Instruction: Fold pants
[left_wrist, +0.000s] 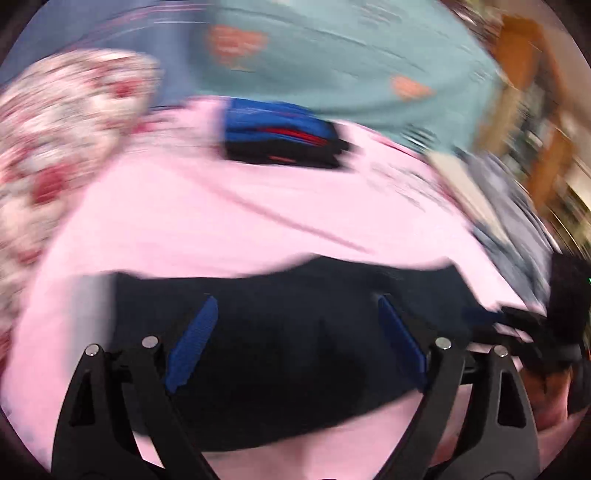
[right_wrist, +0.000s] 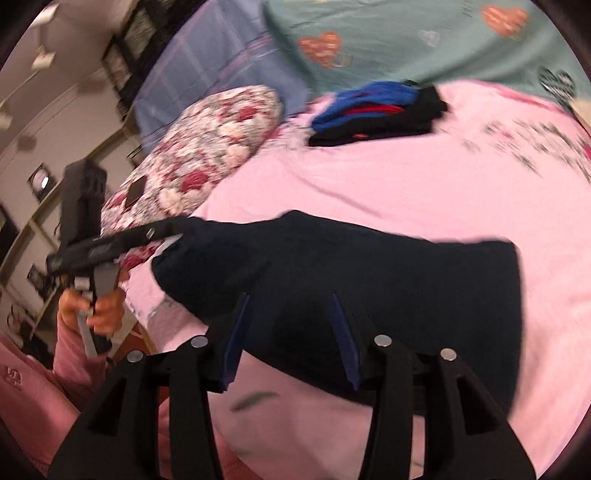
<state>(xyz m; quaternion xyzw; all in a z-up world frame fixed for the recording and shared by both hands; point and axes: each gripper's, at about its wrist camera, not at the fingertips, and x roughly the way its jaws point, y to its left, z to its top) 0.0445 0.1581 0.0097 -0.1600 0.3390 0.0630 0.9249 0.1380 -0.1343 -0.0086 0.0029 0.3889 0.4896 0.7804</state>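
Dark navy pants (left_wrist: 295, 369) (right_wrist: 406, 295) lie in a folded bundle on the pink bedsheet (left_wrist: 221, 221) (right_wrist: 406, 192). My left gripper (left_wrist: 297, 299) is open wide, its blue pads spread over the cloth; this view is motion-blurred. From the right wrist view the left gripper (right_wrist: 173, 230) reaches the left end of the pants from the side. My right gripper (right_wrist: 291, 295) is open too, its fingers hovering over the near part of the pants. Nothing is clamped in either. A black blurred shape at the left wrist view's right edge looks like the right gripper (left_wrist: 517, 321).
A stack of folded blue, red and black clothes (left_wrist: 280, 140) (right_wrist: 376, 110) sits farther back on the sheet. A floral pillow (left_wrist: 55, 147) (right_wrist: 207, 155) lies to the left, a teal heart-print cover (right_wrist: 406, 37) behind. A hand in a pink sleeve (right_wrist: 99, 310) holds the left gripper off the bed's edge.
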